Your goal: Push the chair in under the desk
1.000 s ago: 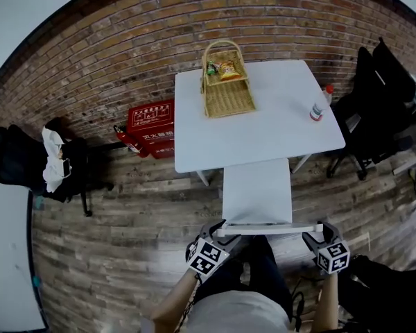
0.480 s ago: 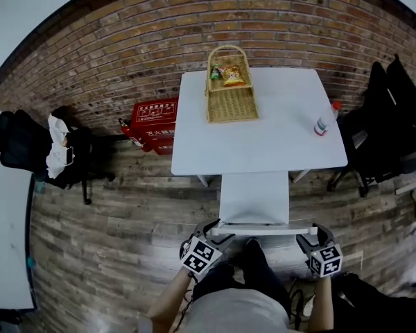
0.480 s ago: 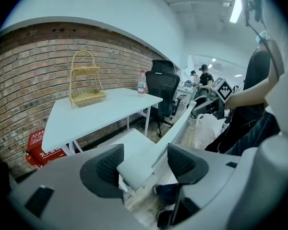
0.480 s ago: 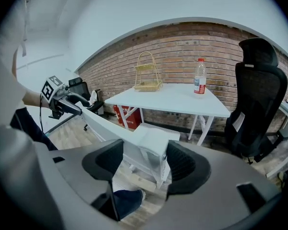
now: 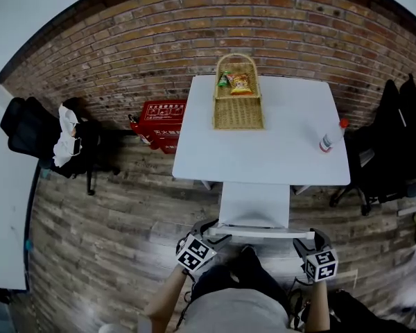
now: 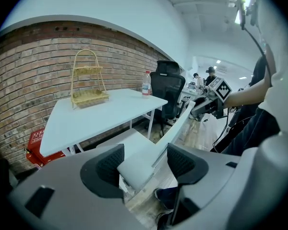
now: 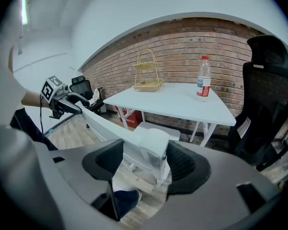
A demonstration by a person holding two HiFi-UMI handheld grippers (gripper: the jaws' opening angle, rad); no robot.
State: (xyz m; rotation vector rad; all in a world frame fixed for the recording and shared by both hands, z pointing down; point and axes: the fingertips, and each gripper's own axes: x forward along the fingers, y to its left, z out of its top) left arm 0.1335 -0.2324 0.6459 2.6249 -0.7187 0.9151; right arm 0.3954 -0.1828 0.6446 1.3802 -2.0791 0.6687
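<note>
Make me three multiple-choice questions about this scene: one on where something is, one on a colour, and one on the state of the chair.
1. Where does the bottle stand?
A. on the floor
B. on the desk, near its right edge
C. on a shelf

2. What colour is the box left of the desk?
A. red
B. green
C. white

3. How is the chair?
A. tipped on its side
B. upright, seat partly under the desk, left claw and right claw on its backrest
C. stacked on the desk

Answers:
1 B: the bottle stands on the white desktop by the right edge.
2 A: the box by the brick wall is plainly red.
3 B: the desktop covers the seat's front, and each claw view shows a backrest end between its jaws.
</note>
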